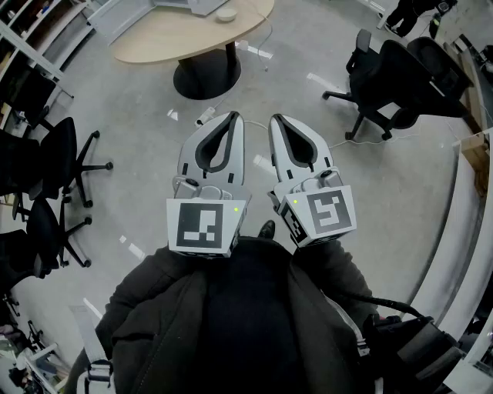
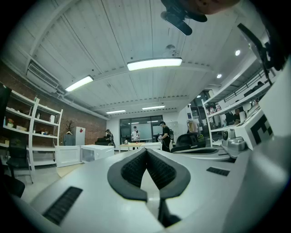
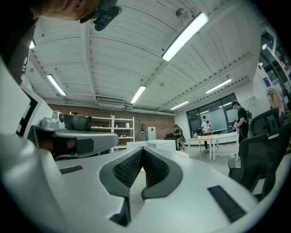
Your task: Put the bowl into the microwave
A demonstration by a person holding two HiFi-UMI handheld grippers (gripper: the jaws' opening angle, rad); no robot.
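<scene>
Both grippers are held level, side by side, over the grey floor in front of my dark jacket. My left gripper [image 1: 229, 117] [image 2: 146, 150] is shut with nothing between its jaws. Just right of it, my right gripper [image 1: 277, 120] [image 3: 142, 150] is shut too and also holds nothing. Ahead stands an oval wooden table [image 1: 166, 35] with a small white bowl-like thing [image 1: 226, 14] near its far edge. A white box that may be the microwave [image 2: 97, 152] shows far off in the left gripper view. Neither gripper is near these.
Black office chairs stand at the left [image 1: 58, 158] and at the upper right [image 1: 389, 77]. A cable [image 1: 362, 138] lies across the floor. White shelves [image 2: 32, 132] line a brick wall. Several people [image 2: 164, 134] stand by a distant table [image 3: 213, 136].
</scene>
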